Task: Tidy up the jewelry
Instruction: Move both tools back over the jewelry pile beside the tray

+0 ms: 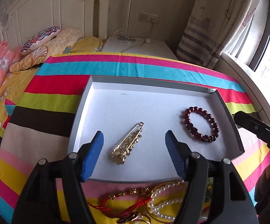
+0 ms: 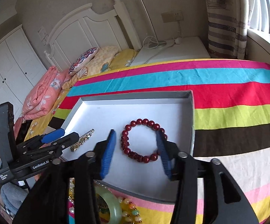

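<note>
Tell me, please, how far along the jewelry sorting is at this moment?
Partly done. The gold brooch and red bead bracelet already lie in the white tray. Nothing is in hand: the left claw and right claw are both open over the tray. Left on the bedspread: pearl strand, red cord bracelet, jade bangle.

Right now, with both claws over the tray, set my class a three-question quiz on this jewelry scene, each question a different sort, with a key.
1. True or false: the gold brooch lies inside the white tray.
2. Multiple choice: the dark red bead bracelet sits between the fingers of which claw? A) left claw B) right claw C) neither
3. Fill in: the pearl bracelet lies outside the tray on the striped ______.

Key:
1. True.
2. B; the open jaws stand on either side of it, not closed on it.
3. Bedspread.
</note>
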The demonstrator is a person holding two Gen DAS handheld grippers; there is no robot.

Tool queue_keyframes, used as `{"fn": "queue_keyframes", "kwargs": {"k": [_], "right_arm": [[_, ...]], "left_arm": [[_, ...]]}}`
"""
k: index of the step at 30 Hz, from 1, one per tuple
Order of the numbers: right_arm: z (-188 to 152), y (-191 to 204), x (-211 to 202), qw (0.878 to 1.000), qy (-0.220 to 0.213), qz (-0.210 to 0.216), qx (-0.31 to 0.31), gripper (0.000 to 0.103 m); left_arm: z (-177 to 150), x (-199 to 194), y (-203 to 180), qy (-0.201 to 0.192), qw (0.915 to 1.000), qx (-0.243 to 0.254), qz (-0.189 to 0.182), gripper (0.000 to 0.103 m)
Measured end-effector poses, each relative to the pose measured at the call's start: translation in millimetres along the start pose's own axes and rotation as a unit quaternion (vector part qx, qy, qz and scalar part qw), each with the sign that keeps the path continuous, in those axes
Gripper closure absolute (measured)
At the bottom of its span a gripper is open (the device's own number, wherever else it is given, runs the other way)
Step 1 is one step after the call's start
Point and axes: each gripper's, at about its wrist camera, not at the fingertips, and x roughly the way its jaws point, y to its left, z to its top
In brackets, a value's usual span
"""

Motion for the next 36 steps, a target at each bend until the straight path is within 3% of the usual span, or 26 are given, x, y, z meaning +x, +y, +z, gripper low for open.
{"fn": "queue_keyframes", "kwargs": {"k": [7, 11, 14, 23, 30, 36], "right_arm": [[-21.3, 4.3, -38.5, 0.999, -0.023, 0.012, -0.023, 0.051], [-42.0, 12.3, -44.5, 0.999, -0.007, 0.013, -0.04, 0.051], [-60.6, 19.6, -44.2, 0.999, 0.006, 0.016, -0.05, 0.051], [-92.2, 29.2, -34.7, 0.998, 0.025, 0.016, -0.049, 0.051], [-99.1, 43.1, -32.8, 0.996, 0.009, -0.019, -0.085, 0.052], [-98.2, 54.7, -25.8, 0.991, 0.006, -0.073, -0.108, 0.072]], "left_arm": [[-26.5, -40.2, 15.6, -0.035, 0.999, -0.028, -0.001, 0.028], [-50.5, -66.5, 33.0, -0.059, 0.9964, -0.061, 0.005, 0.016], [-70.9, -78.1, 44.1, -0.062, 0.9951, -0.077, 0.003, 0.014], [-121.8, -97.6, 53.8, -0.085, 0.9942, -0.057, 0.033, 0.009], [-127.3, -97.7, 68.9, -0.087, 0.9928, -0.08, -0.017, 0.007], [-125.4, -96.8, 71.8, -0.09, 0.991, -0.094, -0.034, 0.007]]}}
